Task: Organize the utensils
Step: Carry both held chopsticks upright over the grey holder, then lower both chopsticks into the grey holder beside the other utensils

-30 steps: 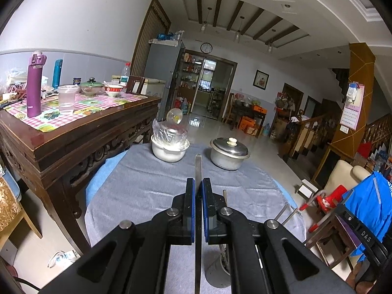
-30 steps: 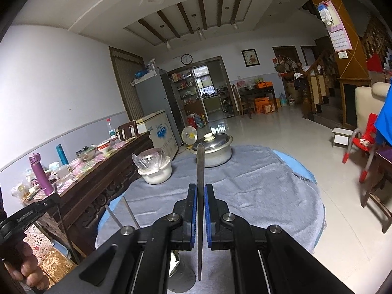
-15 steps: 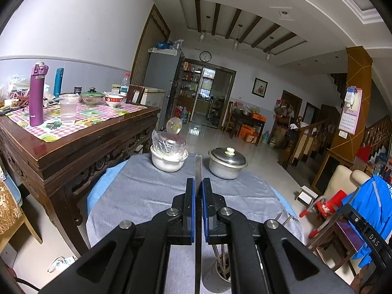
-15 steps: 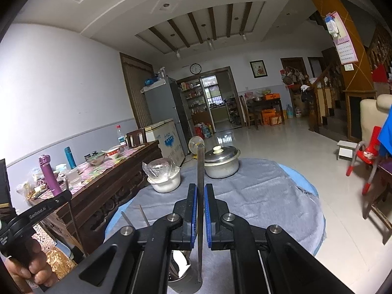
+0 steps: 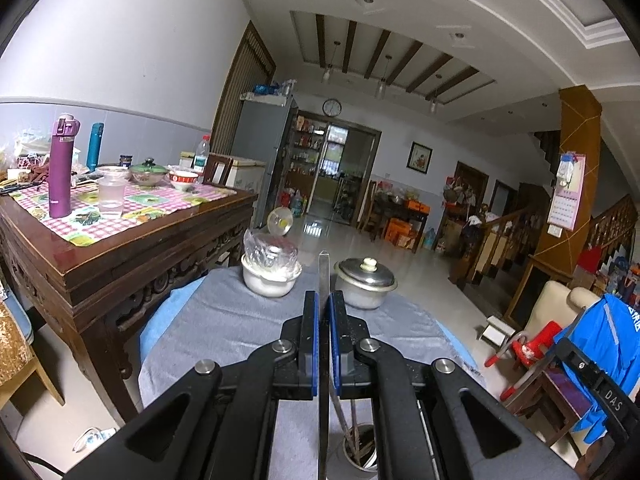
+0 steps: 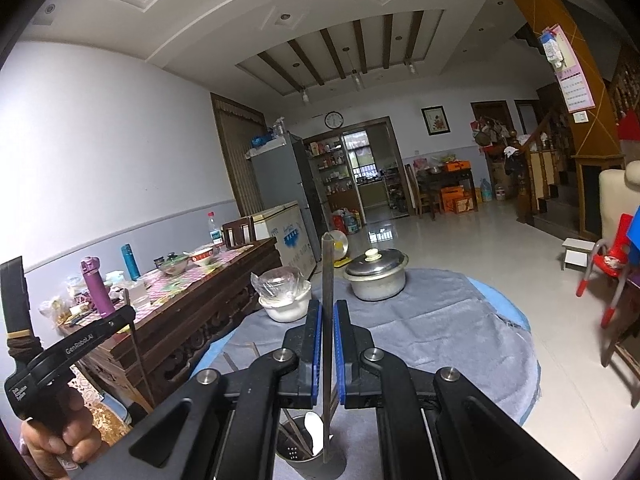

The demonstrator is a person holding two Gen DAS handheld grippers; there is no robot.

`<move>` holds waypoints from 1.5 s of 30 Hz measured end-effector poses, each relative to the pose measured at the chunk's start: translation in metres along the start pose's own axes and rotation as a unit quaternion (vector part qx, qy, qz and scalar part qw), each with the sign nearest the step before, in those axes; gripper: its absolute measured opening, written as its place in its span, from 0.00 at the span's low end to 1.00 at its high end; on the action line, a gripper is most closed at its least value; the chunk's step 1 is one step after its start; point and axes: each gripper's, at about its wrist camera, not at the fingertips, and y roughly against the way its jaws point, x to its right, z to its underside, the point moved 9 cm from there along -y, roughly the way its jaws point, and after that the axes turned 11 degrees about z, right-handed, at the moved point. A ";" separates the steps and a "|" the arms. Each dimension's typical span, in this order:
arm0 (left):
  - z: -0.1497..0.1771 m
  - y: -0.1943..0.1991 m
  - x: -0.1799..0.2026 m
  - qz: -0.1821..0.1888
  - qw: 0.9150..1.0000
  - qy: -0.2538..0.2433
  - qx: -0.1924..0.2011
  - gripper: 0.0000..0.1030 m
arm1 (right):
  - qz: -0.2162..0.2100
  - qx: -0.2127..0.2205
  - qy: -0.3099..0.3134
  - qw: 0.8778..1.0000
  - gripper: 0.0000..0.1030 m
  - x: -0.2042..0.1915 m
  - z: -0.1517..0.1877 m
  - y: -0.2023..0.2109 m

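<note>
Left gripper [image 5: 324, 308]: jaws clenched on a flat metal chopstick [image 5: 323, 276], running up the middle of the left wrist frame, held near upright. Right gripper [image 6: 327, 316]: jaws likewise gripping a second metal chopstick [image 6: 327, 272], centre of the right wrist frame, its lower end dipping toward the steel utensil holder [image 6: 308, 456] at bottom centre.

Handling, judged: thin polished steel, so light, stiff and slippery. The blue pads are pinching across the flat faces at about mid-length, which seems the sensible hold against swinging or sliding. Not fragile, but it will probably clatter on the holder rim.

Holder in the left view [image 5: 360, 448] is sitting at bottom centre, already carrying a few sticks; the right view is also showing a white spoon [image 6: 314, 432] in it. Around it, grey cloth over the round desk [image 6: 460, 332]. Further up-frame: lidded aluminium pot [image 5: 366, 282] and white bowl under plastic wrap [image 5: 271, 276].

Writing: "GenRobot.AI" reading on the left gripper body at lower left of the right view [image 6: 80, 346]; "DAS" on a black part at lower right of the left view [image 5: 612, 400]. Calendar on the pillar is too small to read.
</note>
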 end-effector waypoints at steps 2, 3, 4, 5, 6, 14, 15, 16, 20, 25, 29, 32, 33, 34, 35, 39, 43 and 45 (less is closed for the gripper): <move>-0.001 0.002 0.004 0.002 1.000 -0.004 0.008 0.05 | -0.003 0.000 -0.001 1.000 0.06 -0.002 0.000 0.000; -0.002 0.002 0.004 0.003 1.000 -0.005 0.011 0.05 | -0.005 -0.001 -0.002 1.000 0.06 -0.002 0.000 0.000; -0.003 0.003 0.005 0.004 1.000 -0.006 0.015 0.05 | -0.007 -0.001 -0.003 1.000 0.06 -0.002 0.000 0.000; -0.004 0.003 0.007 0.005 1.000 -0.007 0.020 0.05 | -0.009 0.000 -0.004 1.000 0.06 -0.003 -0.001 0.000; -0.005 0.002 0.008 0.006 1.000 -0.008 0.021 0.05 | -0.010 0.000 -0.005 1.000 0.06 -0.003 -0.001 0.000; -0.011 -0.001 0.012 0.015 0.999 -0.010 0.037 0.05 | -0.022 0.000 -0.010 1.000 0.06 -0.013 0.002 -0.004; -0.012 -0.001 0.012 0.015 0.999 -0.010 0.039 0.05 | -0.022 0.000 -0.010 1.000 0.06 -0.013 0.002 -0.004; -0.013 -0.001 0.012 0.018 0.999 -0.008 0.042 0.05 | -0.022 0.000 -0.013 1.000 0.06 -0.013 0.003 -0.006; -0.017 0.000 0.016 0.028 0.998 -0.007 0.058 0.05 | -0.023 -0.002 -0.018 1.000 0.06 -0.013 0.004 -0.008; -0.021 -0.001 0.019 0.036 0.997 -0.007 0.072 0.05 | -0.023 -0.002 -0.018 1.000 0.06 -0.014 0.005 -0.009; -0.022 -0.006 0.021 0.040 0.996 -0.004 0.078 0.05 | -0.023 -0.002 -0.018 1.000 0.06 -0.014 0.005 -0.010; -0.021 -0.011 0.023 0.041 0.996 -0.004 0.081 0.05 | -0.023 -0.005 -0.018 1.000 0.06 -0.015 0.007 -0.014; -0.020 -0.013 0.023 0.042 0.996 -0.002 0.082 0.05 | -0.021 -0.006 -0.017 1.000 0.06 -0.016 0.008 -0.016; -0.020 -0.014 0.023 0.041 0.996 -0.001 0.083 0.05 | -0.019 -0.006 -0.015 1.000 0.06 -0.016 0.008 -0.017; -0.019 -0.016 0.023 0.040 0.996 0.000 0.084 0.05 | -0.018 -0.006 -0.015 1.000 0.06 -0.016 0.009 -0.019; -0.017 -0.021 0.023 0.034 0.996 0.003 0.088 0.05 | -0.018 -0.010 -0.016 1.000 0.06 -0.020 0.011 -0.026; -0.016 -0.025 0.024 0.028 0.995 0.002 0.092 0.05 | -0.014 -0.010 -0.011 1.000 0.06 -0.022 0.014 -0.029; -0.014 -0.029 0.026 0.023 0.996 -0.003 0.091 0.05 | -0.013 -0.010 -0.009 1.000 0.06 -0.023 0.016 -0.030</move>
